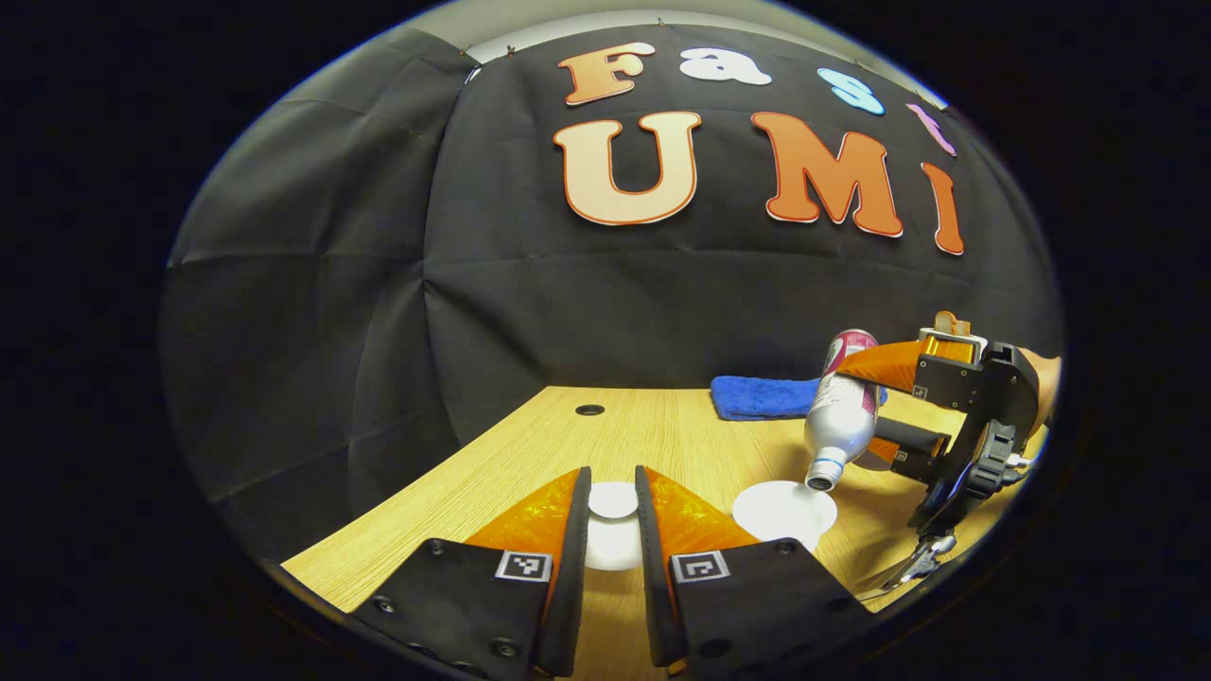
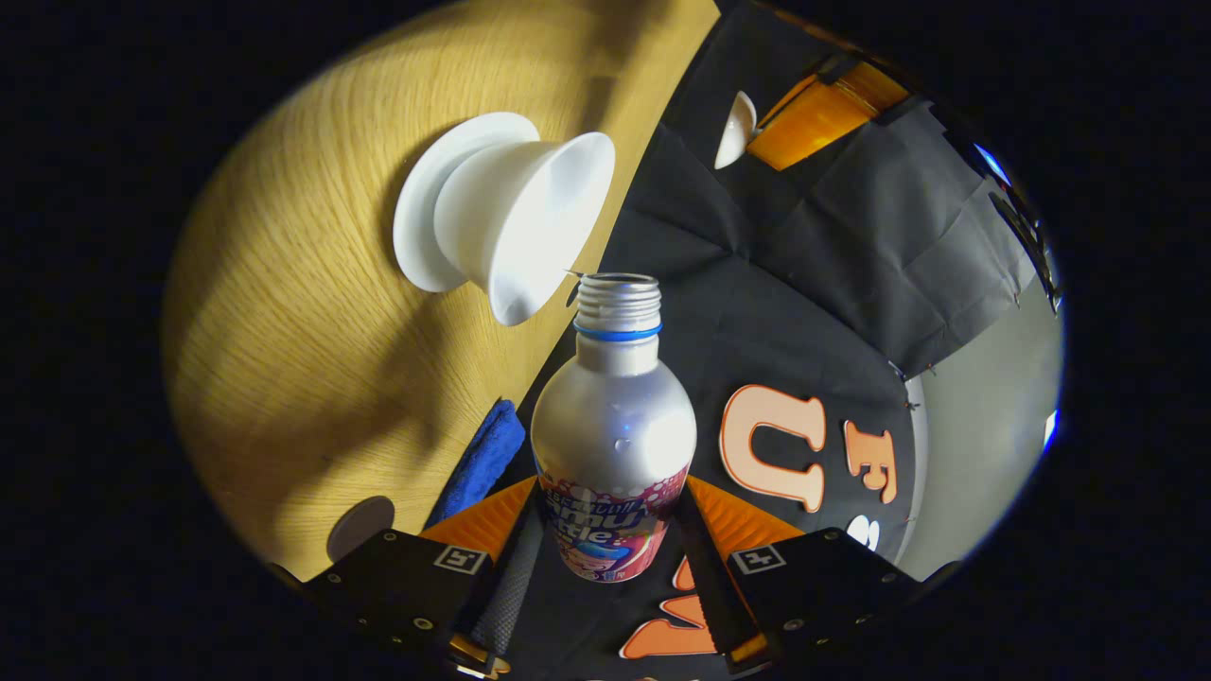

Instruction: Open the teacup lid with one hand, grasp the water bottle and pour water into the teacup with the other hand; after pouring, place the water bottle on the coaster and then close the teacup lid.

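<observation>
My left gripper (image 1: 612,473) is shut on the knob of the white teacup lid (image 1: 613,544), held above the wooden table. To its right stands the open white teacup (image 1: 785,509). The silver water bottle (image 1: 838,421) is tipped neck-down with its mouth just over the cup's rim, and my right gripper (image 1: 866,407) holds it. In the right gripper view, my right gripper (image 2: 613,492) is shut on the uncapped bottle (image 2: 615,416), whose mouth points at the teacup (image 2: 530,222) on its saucer. The lid (image 2: 736,128) shows farther off beside an orange finger (image 2: 814,113). No stream of water is visible.
A folded blue towel (image 1: 764,397) lies at the table's back edge, also seen as the towel (image 2: 482,459) beside the bottle. A round brown coaster (image 2: 359,525) lies on the table near my right gripper. A small cable hole (image 1: 589,410) sits at the table's back.
</observation>
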Available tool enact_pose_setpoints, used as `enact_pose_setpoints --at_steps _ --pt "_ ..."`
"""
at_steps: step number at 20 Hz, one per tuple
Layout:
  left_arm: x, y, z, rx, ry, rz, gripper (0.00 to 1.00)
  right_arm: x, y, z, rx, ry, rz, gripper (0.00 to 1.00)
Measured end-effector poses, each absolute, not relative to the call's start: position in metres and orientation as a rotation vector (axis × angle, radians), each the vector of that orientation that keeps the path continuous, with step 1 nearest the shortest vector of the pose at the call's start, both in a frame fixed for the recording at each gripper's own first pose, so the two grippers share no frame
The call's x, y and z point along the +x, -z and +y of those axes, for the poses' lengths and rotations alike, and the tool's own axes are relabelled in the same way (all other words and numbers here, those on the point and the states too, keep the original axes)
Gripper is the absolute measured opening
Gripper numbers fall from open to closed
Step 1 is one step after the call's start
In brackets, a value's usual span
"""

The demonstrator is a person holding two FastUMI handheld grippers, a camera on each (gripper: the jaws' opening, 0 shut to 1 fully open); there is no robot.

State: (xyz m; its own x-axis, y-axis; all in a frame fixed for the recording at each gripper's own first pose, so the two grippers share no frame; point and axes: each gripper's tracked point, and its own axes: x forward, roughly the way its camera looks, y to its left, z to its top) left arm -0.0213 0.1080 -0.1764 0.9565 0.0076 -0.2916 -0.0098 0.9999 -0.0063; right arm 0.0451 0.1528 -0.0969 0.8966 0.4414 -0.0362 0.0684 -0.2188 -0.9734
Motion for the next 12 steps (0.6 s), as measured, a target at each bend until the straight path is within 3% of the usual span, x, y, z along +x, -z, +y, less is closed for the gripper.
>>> enact_pose_setpoints --at_steps 6,11,12 --pt "-0.014 0.164 0.085 -0.014 0.032 0.269 0.32 0.04 0.111 0.136 -1.477 -0.424 -0.207 0.79" --pt "-0.006 0.152 0.055 -0.01 0.082 0.248 0.32 0.042 0.096 0.115 -1.205 -0.408 -0.104 0.79" --pt "-0.004 0.151 0.049 -0.009 0.092 0.245 0.28 0.041 0.092 0.108 -1.152 -0.402 -0.09 0.79"
